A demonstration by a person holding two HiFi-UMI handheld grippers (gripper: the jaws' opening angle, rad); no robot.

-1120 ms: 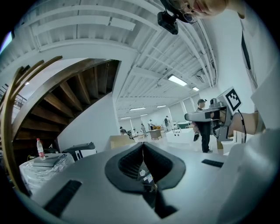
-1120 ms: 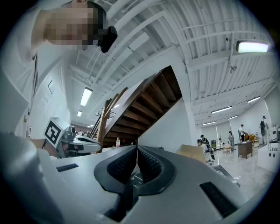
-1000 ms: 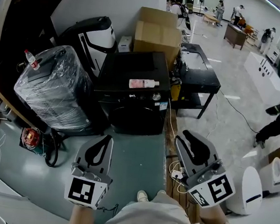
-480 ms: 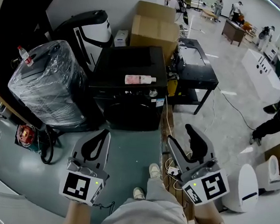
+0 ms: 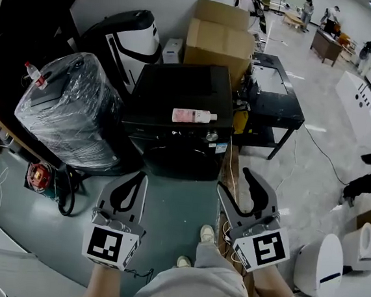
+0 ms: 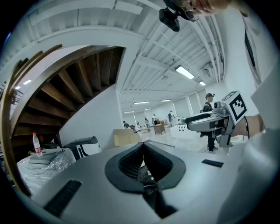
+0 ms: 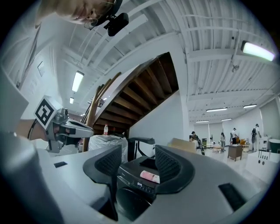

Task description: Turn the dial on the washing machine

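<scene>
The black front-loading washing machine (image 5: 176, 104) stands on the floor ahead of me, with a pink bottle (image 5: 192, 116) lying on its top. Its silver dial (image 5: 211, 136) sits at the right end of the control strip. My left gripper (image 5: 141, 177) hangs low at the left, well short of the machine, jaws together and empty. My right gripper (image 5: 234, 181) is held at the right, also short of the machine. Its jaws are opening with nothing between them. In the right gripper view, the machine (image 7: 131, 192) and bottle (image 7: 149, 176) show between the spread jaws of the right gripper (image 7: 139, 154).
A plastic-wrapped bulky object (image 5: 65, 110) stands left of the machine, with cardboard boxes (image 5: 219, 40) behind it and a black table (image 5: 272, 94) to its right. Cables and a power strip (image 5: 230, 228) lie by my feet. A white round appliance (image 5: 321, 265) stands at the right.
My right gripper's jaws have gone from together to spread apart. Both grippers have stayed low in front of me while a foot stepped forward and the view shifted slightly.
</scene>
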